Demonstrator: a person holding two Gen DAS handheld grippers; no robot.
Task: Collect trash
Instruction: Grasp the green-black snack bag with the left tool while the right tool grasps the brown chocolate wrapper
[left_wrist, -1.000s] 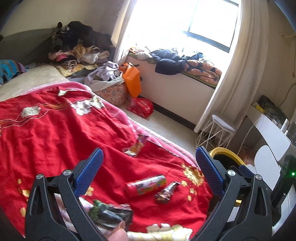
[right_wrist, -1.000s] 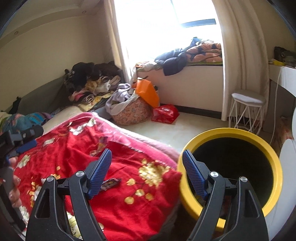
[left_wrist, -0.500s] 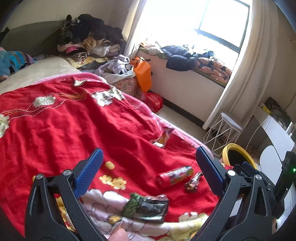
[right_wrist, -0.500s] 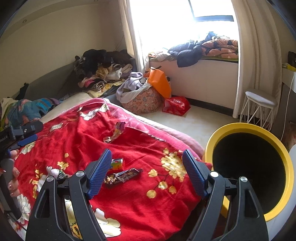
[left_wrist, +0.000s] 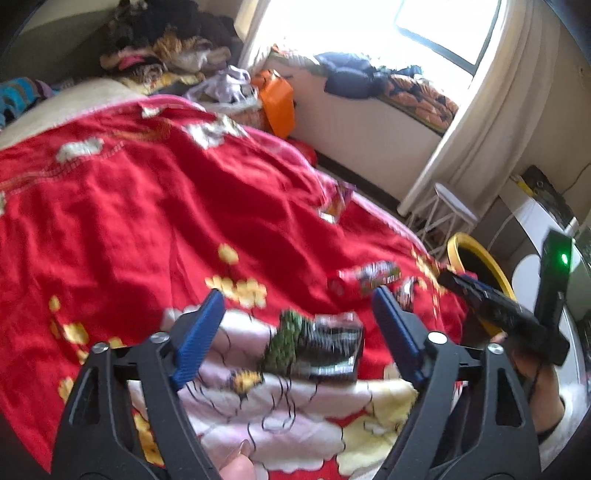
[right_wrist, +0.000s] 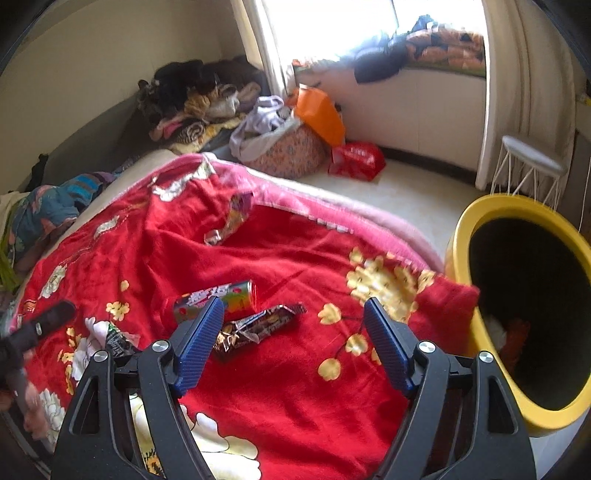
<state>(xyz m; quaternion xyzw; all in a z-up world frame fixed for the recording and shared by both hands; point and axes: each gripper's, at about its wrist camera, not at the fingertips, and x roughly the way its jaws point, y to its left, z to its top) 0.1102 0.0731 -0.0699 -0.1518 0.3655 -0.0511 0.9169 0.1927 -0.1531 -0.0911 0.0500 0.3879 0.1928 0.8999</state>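
The left wrist view is smeared with motion, so the crumpled green-and-dark wrapper (left_wrist: 314, 347) between the left gripper (left_wrist: 295, 332) fingers is hard to read; it lies on the red blanket (left_wrist: 147, 221), the jaws stand wide apart on either side of it, and whether either finger touches it I cannot tell. From the right wrist view only a corner of that wrapper (right_wrist: 118, 341) shows, the rest cut off behind the right gripper (right_wrist: 291, 339), which is spread just as wide and holds nothing. On the blanket (right_wrist: 288, 258), the small printed can (right_wrist: 218, 301) lies on its side with the dark brown snack wrapper (right_wrist: 258, 325) just beside it, toward the blanket's near edge, both partly hidden by the right gripper's left finger. A silvery purple wrapper (right_wrist: 229, 221) lies further up the blanket, toward its far edge. The yellow bin (right_wrist: 458, 258) stands touching the blanket's corner; its dark inside holds something whitish and something orange-red (right_wrist: 506, 336) low down (too shadowed to name). Past the blanket's far edge a patterned basket (right_wrist: 291, 155) overflows with pale clothes.
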